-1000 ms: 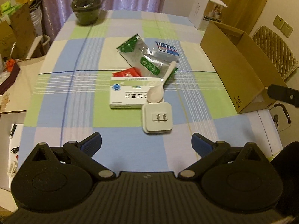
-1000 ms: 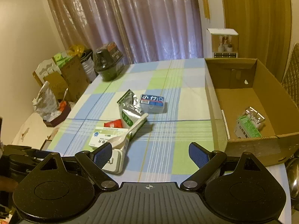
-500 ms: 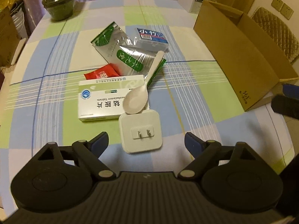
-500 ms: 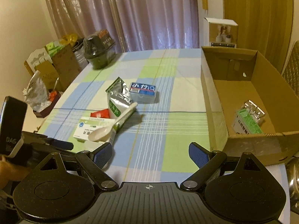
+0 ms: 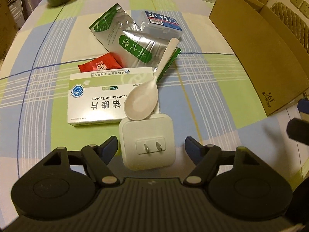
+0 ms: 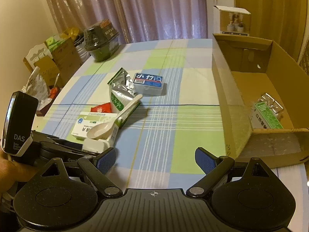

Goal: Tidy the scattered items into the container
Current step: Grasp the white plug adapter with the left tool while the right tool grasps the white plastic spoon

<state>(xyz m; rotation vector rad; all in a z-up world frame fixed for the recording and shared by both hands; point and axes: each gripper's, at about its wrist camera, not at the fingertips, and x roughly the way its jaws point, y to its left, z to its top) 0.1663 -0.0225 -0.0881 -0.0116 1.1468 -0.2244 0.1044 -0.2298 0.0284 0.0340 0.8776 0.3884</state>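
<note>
The left gripper (image 5: 151, 144) is hovering with its jaws spread wide on either side of a white plug adapter (image 5: 147, 142), its two prongs facing up, and gripping nothing. A white spoon (image 5: 143, 100) is lying with its bowl overlapping the adapter's far edge and a white-and-green medicine box (image 5: 96, 98), whose upside-down print is showing "0.5mg" and "Tablets" beside Chinese characters. Just beyond, a red sachet (image 5: 100, 64) is peeking out from under a silver pouch with a green label (image 5: 133, 48), and farther still a clear box with a blue Chinese-lettered label (image 5: 162, 24) is sitting on the checked tablecloth (image 5: 202, 96). The right gripper (image 6: 155, 159) is hanging wide open and empty over bare cloth. To the right, the cardboard box (image 6: 222, 89), printed "361°" in the left wrist view, is holding a green-labelled packet (image 6: 267, 116). A dark green lidded bowl (image 6: 101, 42) is standing at the table's far corner.
</note>
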